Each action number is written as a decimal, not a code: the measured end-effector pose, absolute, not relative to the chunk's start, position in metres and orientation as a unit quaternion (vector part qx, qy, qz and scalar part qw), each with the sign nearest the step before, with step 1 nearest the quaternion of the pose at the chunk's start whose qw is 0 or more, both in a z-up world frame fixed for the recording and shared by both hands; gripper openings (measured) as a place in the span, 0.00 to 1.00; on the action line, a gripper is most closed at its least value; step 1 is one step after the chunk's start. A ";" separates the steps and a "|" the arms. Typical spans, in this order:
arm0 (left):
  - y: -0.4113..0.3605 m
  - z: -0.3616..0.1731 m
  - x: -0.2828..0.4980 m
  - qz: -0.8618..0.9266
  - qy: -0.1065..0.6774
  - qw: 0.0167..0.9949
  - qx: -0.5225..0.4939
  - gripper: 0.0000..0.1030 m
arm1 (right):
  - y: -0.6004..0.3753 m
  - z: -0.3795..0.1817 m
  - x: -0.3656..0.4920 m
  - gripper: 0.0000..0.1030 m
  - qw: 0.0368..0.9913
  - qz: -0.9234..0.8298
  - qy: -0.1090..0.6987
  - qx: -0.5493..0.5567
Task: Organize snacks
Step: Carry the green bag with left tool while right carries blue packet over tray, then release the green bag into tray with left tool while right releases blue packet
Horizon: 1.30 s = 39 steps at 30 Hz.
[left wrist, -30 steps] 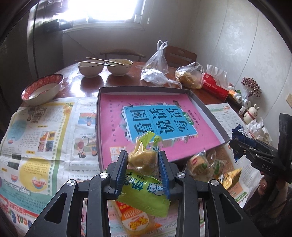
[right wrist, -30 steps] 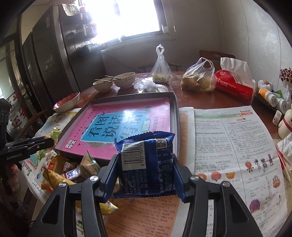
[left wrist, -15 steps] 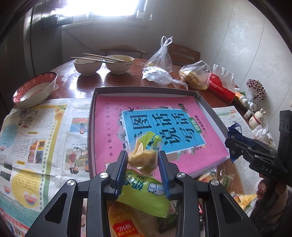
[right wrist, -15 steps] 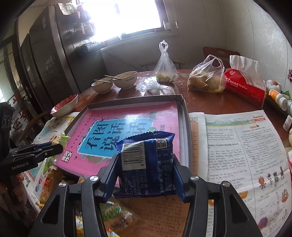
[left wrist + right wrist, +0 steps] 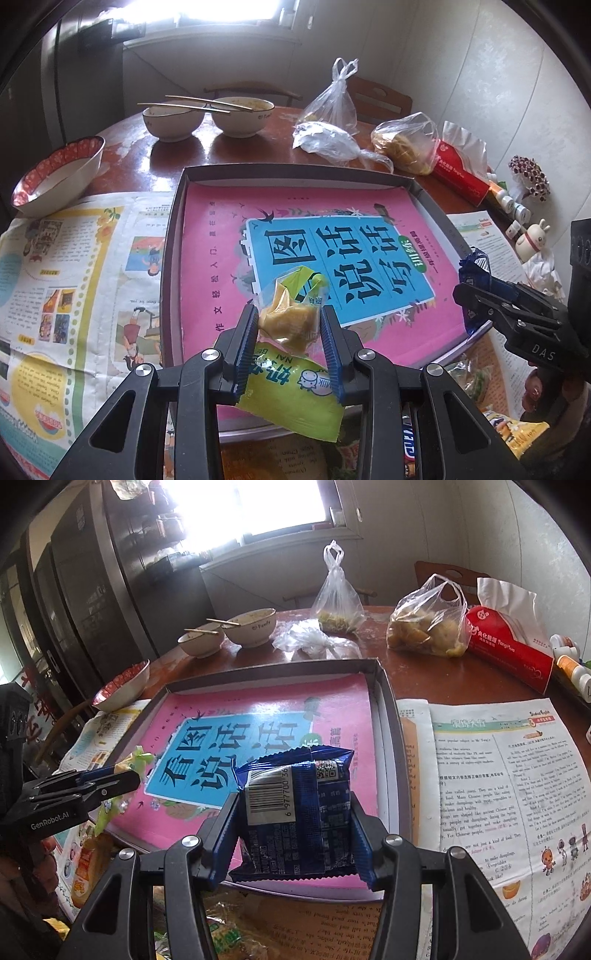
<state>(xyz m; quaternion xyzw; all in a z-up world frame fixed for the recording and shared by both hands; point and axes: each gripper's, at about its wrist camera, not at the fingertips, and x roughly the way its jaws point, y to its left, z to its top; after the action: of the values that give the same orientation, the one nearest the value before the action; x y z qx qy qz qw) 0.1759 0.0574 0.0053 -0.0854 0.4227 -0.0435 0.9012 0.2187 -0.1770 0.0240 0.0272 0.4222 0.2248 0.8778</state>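
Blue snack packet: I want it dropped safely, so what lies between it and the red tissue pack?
In the right wrist view, between the blue snack packet and the red tissue pack lie the tray's right wall, a newspaper and bare table.

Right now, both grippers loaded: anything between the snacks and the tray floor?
Nothing visible. The left gripper holds the yellow-green snack pack and the right gripper the blue packet, both over the near part of the grey tray. Only the pink book lining its floor lies beneath; no snacks are in it.
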 end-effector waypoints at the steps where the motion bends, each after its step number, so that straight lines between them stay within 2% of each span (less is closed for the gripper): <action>1: 0.057 0.004 0.176 -0.043 0.424 0.901 -0.086 0.34 | -0.177 0.023 0.219 0.52 0.877 0.225 0.423 0.027; 33: 0.053 -0.004 0.172 -0.030 0.429 0.900 -0.077 0.36 | -0.187 0.021 0.206 0.52 0.879 0.215 0.424 0.031; 39: 0.052 -0.002 0.168 -0.030 0.426 0.901 -0.072 0.39 | -0.184 0.024 0.198 0.53 0.880 0.221 0.419 0.028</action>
<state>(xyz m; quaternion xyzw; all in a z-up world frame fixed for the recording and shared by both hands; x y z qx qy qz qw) 0.1681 0.0520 -0.0023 -0.0725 0.4262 -0.0295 0.9012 0.1982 -0.1844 0.0238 0.0284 0.4187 0.2209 0.8804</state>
